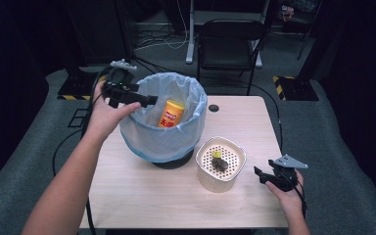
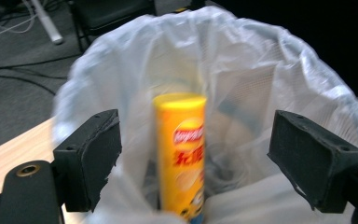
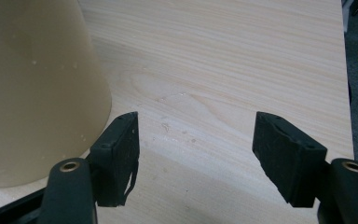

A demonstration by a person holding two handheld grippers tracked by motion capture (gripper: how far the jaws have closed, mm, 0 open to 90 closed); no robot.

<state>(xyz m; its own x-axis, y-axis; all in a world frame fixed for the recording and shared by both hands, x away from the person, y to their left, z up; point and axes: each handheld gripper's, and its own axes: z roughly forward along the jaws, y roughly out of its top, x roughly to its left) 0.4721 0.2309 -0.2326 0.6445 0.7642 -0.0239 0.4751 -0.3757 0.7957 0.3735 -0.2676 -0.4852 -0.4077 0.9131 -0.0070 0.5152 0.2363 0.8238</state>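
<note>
I'm holding the left gripper (image 2: 196, 158) spread and empty at the bin (image 1: 196, 105); the can (image 1: 170, 114) is already standing inside. I'm resting the right gripper (image 3: 196, 156), also spread, beside the strainer (image 1: 203, 174), apparently untouched.

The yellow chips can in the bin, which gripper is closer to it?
Left. The left gripper sits at the bin's rim beside the chips can; the right gripper is near the table's right edge, past the cream container.

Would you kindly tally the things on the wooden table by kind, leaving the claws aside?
Bins lined with a pale blue plastic bag: 1
Yellow cylindrical crisp cans, standing in that bin: 1
Cream perforated-top containers: 1
Small dark scraps on that container: 1
Total: 4
</note>
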